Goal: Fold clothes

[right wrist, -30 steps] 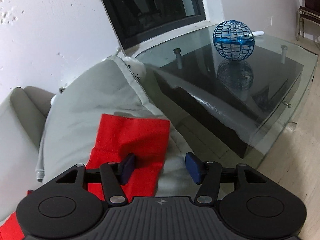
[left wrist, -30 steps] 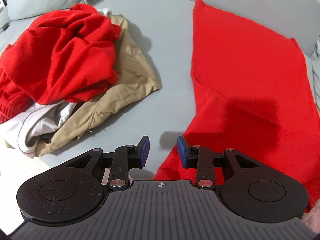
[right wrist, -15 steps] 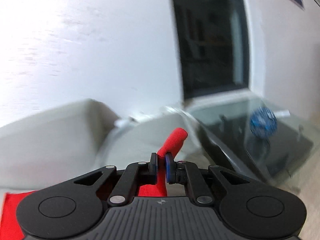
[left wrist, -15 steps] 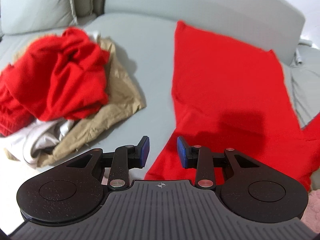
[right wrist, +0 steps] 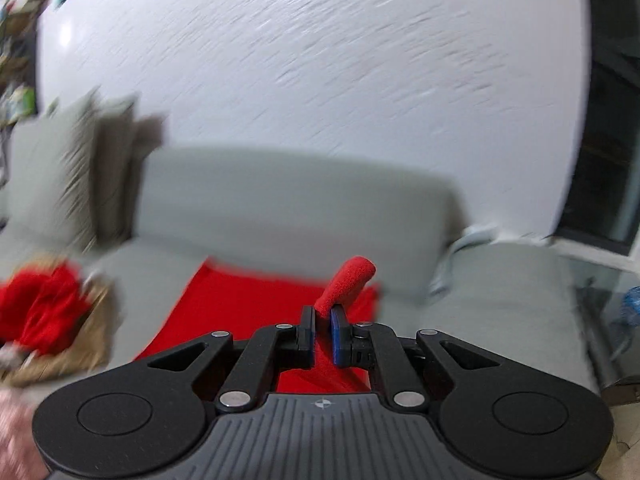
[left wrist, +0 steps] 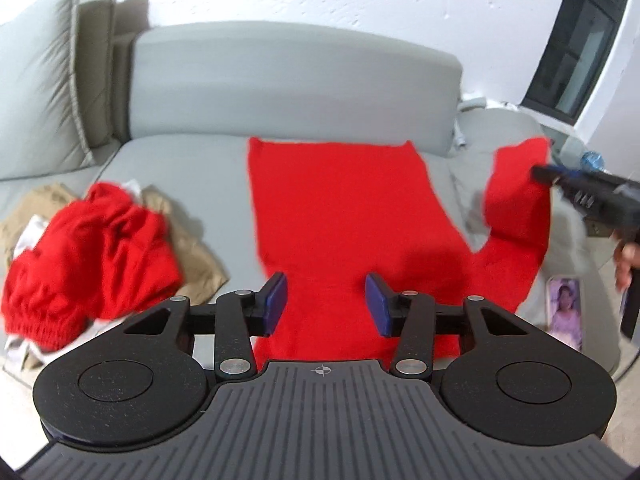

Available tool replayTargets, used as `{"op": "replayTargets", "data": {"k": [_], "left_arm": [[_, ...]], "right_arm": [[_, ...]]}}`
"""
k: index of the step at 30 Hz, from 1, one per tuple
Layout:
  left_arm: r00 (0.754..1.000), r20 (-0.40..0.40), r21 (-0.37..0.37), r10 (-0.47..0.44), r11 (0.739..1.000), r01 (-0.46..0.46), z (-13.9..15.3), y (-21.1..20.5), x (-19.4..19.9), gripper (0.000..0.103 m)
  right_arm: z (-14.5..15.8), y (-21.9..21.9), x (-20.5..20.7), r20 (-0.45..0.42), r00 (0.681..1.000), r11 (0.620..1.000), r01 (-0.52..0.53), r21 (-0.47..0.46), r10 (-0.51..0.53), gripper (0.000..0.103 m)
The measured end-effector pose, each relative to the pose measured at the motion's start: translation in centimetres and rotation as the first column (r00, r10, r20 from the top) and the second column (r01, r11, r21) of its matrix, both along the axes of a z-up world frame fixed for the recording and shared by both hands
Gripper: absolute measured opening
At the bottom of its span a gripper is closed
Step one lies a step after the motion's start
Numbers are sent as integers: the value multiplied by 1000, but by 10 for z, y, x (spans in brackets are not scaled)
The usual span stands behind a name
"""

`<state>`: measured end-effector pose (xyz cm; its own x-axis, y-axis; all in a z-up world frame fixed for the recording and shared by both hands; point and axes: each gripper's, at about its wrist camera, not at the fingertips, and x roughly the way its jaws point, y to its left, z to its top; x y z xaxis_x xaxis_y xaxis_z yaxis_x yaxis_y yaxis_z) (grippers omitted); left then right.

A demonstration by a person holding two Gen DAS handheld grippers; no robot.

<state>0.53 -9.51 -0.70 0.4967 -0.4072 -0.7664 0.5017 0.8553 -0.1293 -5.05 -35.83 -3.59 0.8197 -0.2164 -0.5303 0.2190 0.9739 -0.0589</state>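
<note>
Since a second ago, the right gripper (right wrist: 322,322) is no longer hanging open over the sleeve end near the glass table: its jaws are now pinching the red sleeve (right wrist: 347,282) and swinging it back toward the sofa (right wrist: 288,204). Left gripper (left wrist: 325,300) is also riding higher above the garment, and its jaws have just been opening wider, with nothing between them.

Working outward from the right fingers, a stub of red cloth is sticking up past the pads toward 1 o'clock. In the left wrist view the same sleeve is hanging lifted at 3 o'clock, while the body of the red garment (left wrist: 340,216) is lying flat on the seat at 12 o'clock from the left fingers.

Judging by that, the step in hand is folding the sleeve across the body. Doing it well probably means carrying the sleeve low and level toward 9 o'clock, keeping the pinch firm until the cloth is lying flat, and using the free left gripper to pin the shoulder so the body is not dragging along.

Counting: one spread red garment, one heap of clothes (left wrist: 96,248) at 9 o'clock showing a second red piece, a tan piece and something white, two cushions (left wrist: 44,92) at 10 o'clock, and one photo (left wrist: 565,312) at 4 o'clock.
</note>
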Motion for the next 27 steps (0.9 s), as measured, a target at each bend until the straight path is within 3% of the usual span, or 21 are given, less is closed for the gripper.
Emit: {"op": "replayTargets", "data": {"k": [6,10,11,14,16,19,21,24,27], "left_arm": [[991,-73,-21,112,993,-114,-34,37,-5,46],[986,-57,-42,156,986,-158,-38,58,-7,46],[985,-59,-46,163,985,-166,-39,62,-7,46],[983,-73,-39,167,985,-170,-47,68,-7,46],[984,-93,-32,154,987,-157,-55,68,-7,46],[983,-125,-27,136,990,-140,-68,61,-6,46],[983,-142,-34,119,992,-125,-78,50,-3,46],[981,-180,-77,76,993,-92,-96,28,12,37],[954,-282,-121,100,983,-138,-119,14,37,26]], "right_arm": [[-53,64,38,-111,993,999,-25,37,29,9],[-80,120,74,-160,977,990,-143,-15,139,11],[-88,128,79,-197,964,984,-178,14,177,13],[-104,139,85,-314,901,952,-262,156,299,26],[-99,137,74,-318,884,935,-288,206,342,42],[-84,125,50,-298,890,930,-283,233,345,46],[-68,97,24,-286,915,939,-205,275,283,46],[-56,69,-6,-269,941,939,-109,327,203,46],[-56,58,-30,-247,960,939,-41,341,132,46]]}}
